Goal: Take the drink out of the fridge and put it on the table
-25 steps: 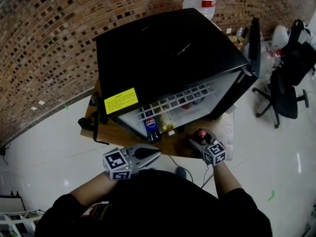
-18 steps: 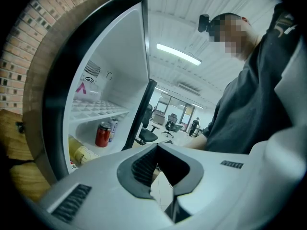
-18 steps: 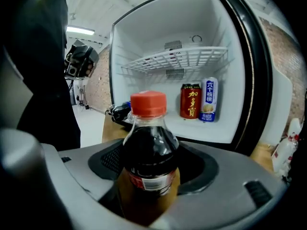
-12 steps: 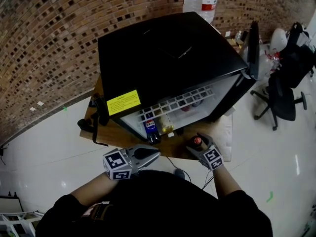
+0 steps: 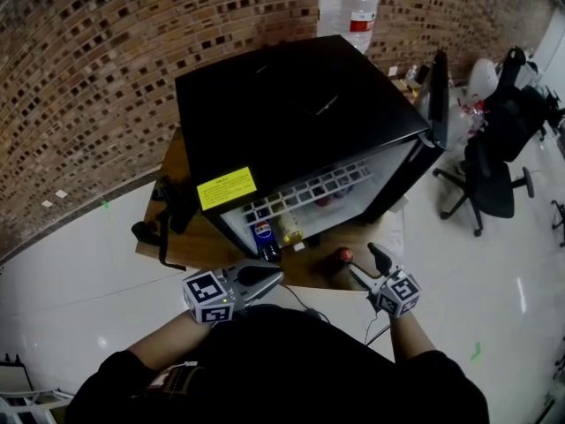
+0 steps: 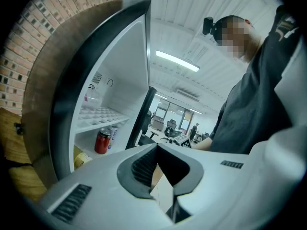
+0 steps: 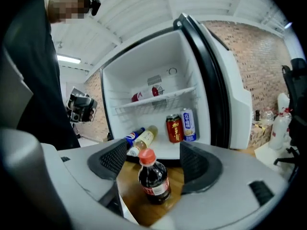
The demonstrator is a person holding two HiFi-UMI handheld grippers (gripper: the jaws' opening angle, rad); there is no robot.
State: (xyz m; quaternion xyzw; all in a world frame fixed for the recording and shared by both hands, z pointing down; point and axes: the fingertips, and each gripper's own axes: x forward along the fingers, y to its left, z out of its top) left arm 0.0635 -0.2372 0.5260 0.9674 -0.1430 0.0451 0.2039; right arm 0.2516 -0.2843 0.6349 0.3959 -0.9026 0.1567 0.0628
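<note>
Inside the grey right gripper (image 7: pixel 154 162): dark bottle (image 7: pixel 153 178), red cap, on brown wood table (image 7: pixel 129 193). Beyond: black fridge (image 5: pixel 291 104), white inside, yellow label (image 5: pixel 227 188).

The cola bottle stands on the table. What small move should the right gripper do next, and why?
Probably draw the right gripper straight back. Its jaws stand apart, touching nothing, and the cola bottle stands upright on the table between them, so it seems released.

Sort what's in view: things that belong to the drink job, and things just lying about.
Job: dark cola bottle with red cap, standing on the brown wooden table; black mini fridge, door open; right gripper, open around the bottle.
Lying about: large clear water jug; black office chair; red can and blue-white can inside the fridge.
</note>
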